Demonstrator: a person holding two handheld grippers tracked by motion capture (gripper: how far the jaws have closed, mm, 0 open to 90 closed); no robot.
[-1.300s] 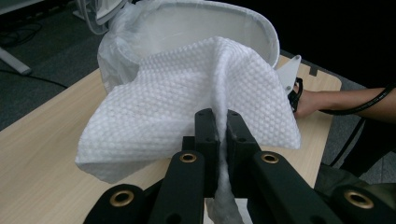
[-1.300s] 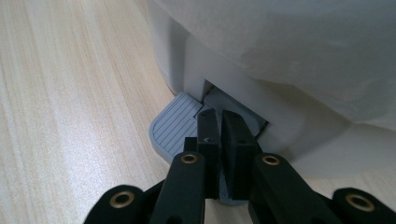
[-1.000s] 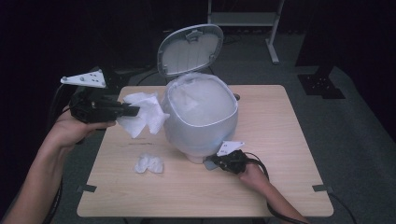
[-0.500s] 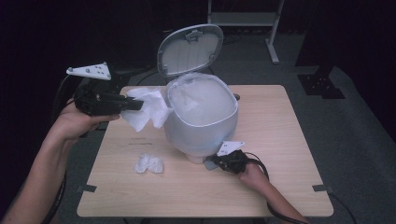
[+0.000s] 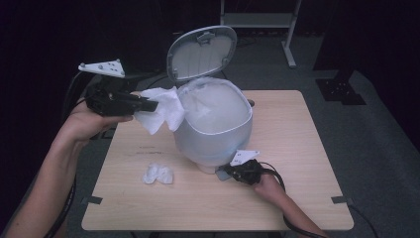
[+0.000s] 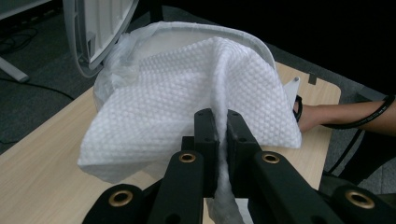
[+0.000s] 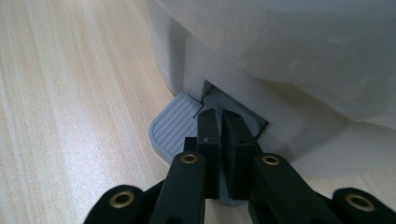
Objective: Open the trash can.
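Two tools | left tool (image 5: 148, 105) clamped on tissue (image 5: 161, 113) | right tool (image 7: 219, 122) together, on pedal (image 7: 175, 128)

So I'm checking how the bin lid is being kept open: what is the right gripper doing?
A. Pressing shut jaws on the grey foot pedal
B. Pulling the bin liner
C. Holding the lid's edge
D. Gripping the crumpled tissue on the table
A: the right gripper rests its shut jaws on the grey foot pedal at the base of the pedal bin, whose lid stands open.
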